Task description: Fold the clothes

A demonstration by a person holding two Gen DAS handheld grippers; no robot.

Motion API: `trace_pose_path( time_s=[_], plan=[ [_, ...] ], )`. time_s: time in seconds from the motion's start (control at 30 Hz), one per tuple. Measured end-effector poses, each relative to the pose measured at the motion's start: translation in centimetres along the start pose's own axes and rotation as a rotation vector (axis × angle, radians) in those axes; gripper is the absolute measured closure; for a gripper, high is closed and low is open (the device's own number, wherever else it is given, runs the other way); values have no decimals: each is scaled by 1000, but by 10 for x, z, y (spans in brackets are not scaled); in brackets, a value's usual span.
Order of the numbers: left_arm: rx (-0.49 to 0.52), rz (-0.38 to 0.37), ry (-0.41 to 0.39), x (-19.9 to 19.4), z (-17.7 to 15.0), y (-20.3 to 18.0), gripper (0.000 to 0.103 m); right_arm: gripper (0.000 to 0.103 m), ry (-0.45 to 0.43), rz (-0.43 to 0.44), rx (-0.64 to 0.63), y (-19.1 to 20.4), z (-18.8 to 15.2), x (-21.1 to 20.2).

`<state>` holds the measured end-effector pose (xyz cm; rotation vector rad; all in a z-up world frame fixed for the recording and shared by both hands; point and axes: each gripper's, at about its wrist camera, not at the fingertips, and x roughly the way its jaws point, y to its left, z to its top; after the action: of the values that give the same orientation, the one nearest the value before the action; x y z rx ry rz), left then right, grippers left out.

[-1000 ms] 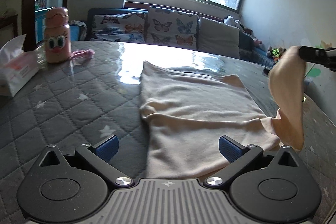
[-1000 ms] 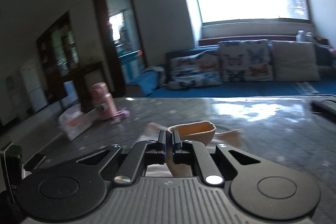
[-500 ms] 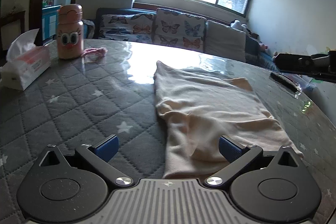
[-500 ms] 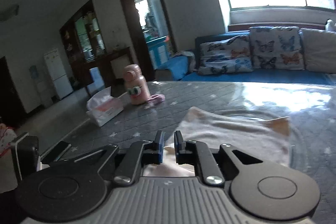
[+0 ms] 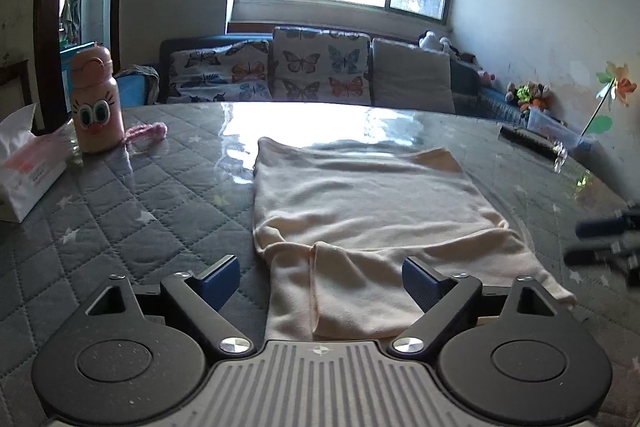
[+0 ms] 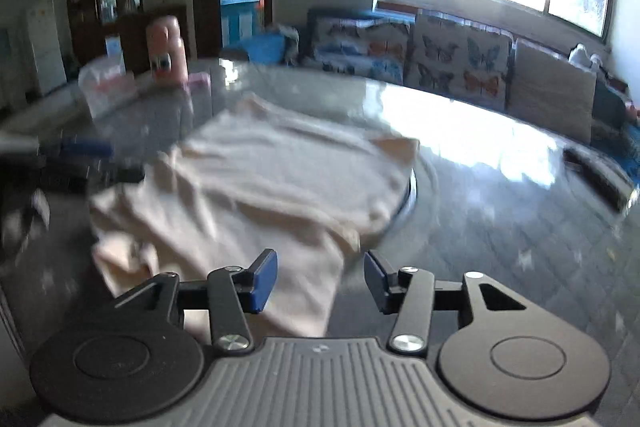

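A cream garment (image 5: 368, 203) lies flat on the grey quilted table (image 5: 120, 219), its near part folded over itself. My left gripper (image 5: 320, 277) is open and empty just above the garment's near edge. My right gripper (image 6: 320, 277) is open and empty above the garment's right side (image 6: 256, 187); that view is blurred. The right gripper also shows at the right edge of the left wrist view (image 5: 608, 239).
A pink cartoon bottle (image 5: 94, 105), a tissue box (image 5: 24, 167) and a pink band (image 5: 146, 131) stand at the table's left. A dark remote (image 5: 528, 142) lies at the far right. A sofa with butterfly cushions (image 5: 316, 71) is behind the table.
My right gripper let go of the garment's sleeve, which now lies folded on the garment, and opened. It swung to the right side. My left gripper stayed open.
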<state>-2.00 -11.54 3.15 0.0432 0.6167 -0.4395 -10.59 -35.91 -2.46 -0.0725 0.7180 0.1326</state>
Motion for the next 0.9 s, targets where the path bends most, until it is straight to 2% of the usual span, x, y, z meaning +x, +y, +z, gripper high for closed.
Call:
trace_pose_path(
  time_s=[0.17, 0.37, 0.5, 0.63, 0.9],
  plan=[
    [26, 33, 36, 12, -5, -3, 15, 52, 10, -24, 32, -3, -22, 10],
    [39, 86, 75, 20, -11, 5, 17, 52, 42, -43, 64, -13, -33, 11],
    [45, 98, 73, 18, -8, 6, 17, 50, -5, -45, 74, -18, -19, 6],
    [60, 85, 36, 15, 3, -1, 17, 49, -41, -66, 99, -21, 0, 22],
    [92, 111, 65, 41, 12, -4, 17, 49, -23, -115, 88, -20, 12, 64]
  ],
)
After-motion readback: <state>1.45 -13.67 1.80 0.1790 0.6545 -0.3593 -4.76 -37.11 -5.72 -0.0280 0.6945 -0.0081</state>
